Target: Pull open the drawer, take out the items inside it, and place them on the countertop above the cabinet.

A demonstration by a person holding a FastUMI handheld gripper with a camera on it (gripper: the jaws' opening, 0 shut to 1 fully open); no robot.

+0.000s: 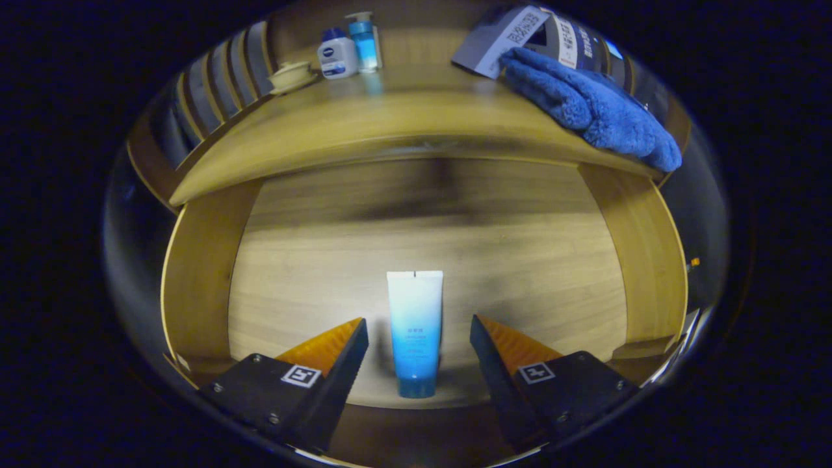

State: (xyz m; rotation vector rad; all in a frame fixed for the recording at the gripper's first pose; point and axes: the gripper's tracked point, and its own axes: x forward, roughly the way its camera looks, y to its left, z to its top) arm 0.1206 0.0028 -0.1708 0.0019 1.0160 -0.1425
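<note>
Step in hand: I judge that the drawer [214,279] is already pulled open and I am now in the approach to the item inside it, before any grasp.
Item in the drawer: one squeeze tube [415,331], white at the top and blue toward the cap, lies on the wooden drawer floor in the lower centre of the frame. The cap end points toward me.
Gripper: the gripper [419,351] hangs over the tube with its jaws spread wide. The tube lies in the gap between them, and I see a clear space on each side, so neither jaw touches it.
Surface above: the wooden surface [364,123] of the cabinet curves across the upper part of the frame.
Things already on the surface: a blue fluffy cloth [588,104] at the upper right with a printed card [500,39] behind it; a white bottle with blue cap [337,53] and a blue bottle [364,39] beside it at the upper centre; a small pale dish [290,76] to their left.
Next move, my judgement: I should bring the jaws lower and a little forward, so they sit on both sides of the tube body, then close them gently, because a soft tube can slip or squash.
After that: lift it clear of the drawer front and carry it up to a free place, probably the middle of the surface.
</note>
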